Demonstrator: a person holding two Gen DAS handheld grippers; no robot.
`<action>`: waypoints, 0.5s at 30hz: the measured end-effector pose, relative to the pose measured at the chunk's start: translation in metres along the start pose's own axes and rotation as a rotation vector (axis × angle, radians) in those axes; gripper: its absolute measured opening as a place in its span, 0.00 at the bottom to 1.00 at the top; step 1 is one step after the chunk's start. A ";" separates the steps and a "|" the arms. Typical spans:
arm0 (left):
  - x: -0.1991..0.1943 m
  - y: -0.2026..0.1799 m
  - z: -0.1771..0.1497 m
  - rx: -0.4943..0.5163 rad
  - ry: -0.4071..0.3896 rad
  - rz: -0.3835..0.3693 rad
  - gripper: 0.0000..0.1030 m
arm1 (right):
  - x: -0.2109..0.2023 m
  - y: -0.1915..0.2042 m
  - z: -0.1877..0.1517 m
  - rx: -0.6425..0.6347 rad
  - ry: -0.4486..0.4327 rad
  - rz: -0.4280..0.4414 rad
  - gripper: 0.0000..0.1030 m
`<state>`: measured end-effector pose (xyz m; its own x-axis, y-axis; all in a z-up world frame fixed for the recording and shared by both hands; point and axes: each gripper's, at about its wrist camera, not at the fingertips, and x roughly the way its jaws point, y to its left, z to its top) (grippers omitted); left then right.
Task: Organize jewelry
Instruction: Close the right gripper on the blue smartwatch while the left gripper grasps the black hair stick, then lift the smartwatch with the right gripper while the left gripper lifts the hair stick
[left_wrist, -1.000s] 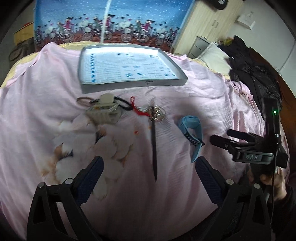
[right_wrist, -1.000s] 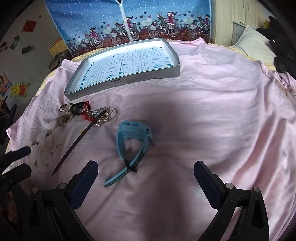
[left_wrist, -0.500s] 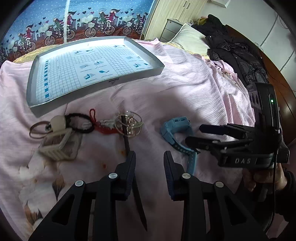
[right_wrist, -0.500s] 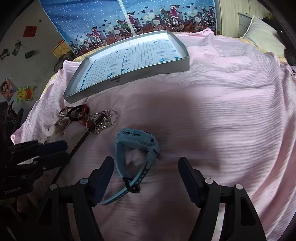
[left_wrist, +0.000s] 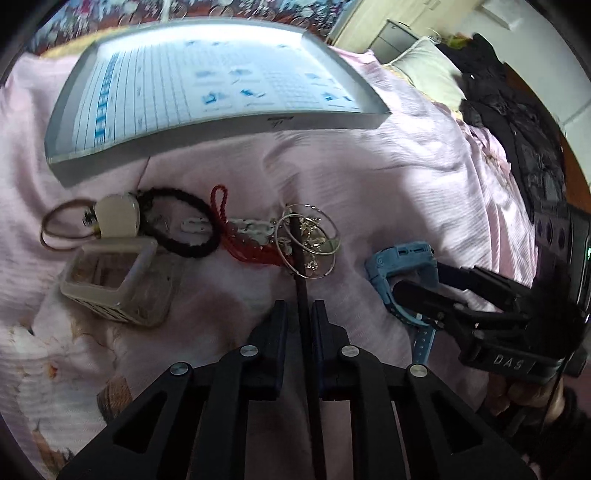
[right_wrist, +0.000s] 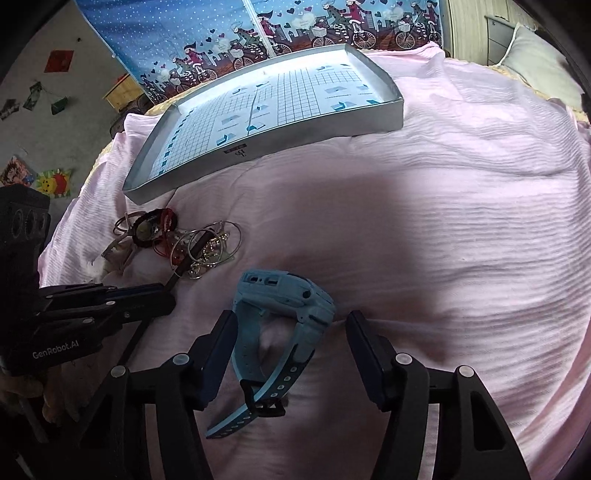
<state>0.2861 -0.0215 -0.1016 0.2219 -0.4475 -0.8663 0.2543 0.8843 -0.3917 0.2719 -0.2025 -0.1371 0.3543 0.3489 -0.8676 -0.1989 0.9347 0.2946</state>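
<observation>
Left gripper has closed onto the dark stick; right gripper straddles the blue watch, wide.

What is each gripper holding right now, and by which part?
The left gripper is shut on the dark hair stick, around its middle. The right gripper is open, straddling the blue watch without gripping it.
</observation>
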 end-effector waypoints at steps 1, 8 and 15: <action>-0.002 0.004 -0.001 -0.022 0.001 -0.015 0.08 | 0.001 0.000 0.001 0.001 0.000 0.002 0.57; -0.022 0.017 -0.012 -0.106 -0.044 -0.059 0.03 | 0.004 -0.004 0.000 0.028 -0.013 0.036 0.58; -0.044 -0.008 -0.028 0.014 -0.128 0.106 0.03 | 0.000 -0.011 -0.003 0.073 -0.021 0.081 0.49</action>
<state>0.2479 -0.0049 -0.0692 0.3663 -0.3664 -0.8553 0.2357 0.9258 -0.2956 0.2711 -0.2128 -0.1417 0.3586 0.4242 -0.8315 -0.1607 0.9055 0.3927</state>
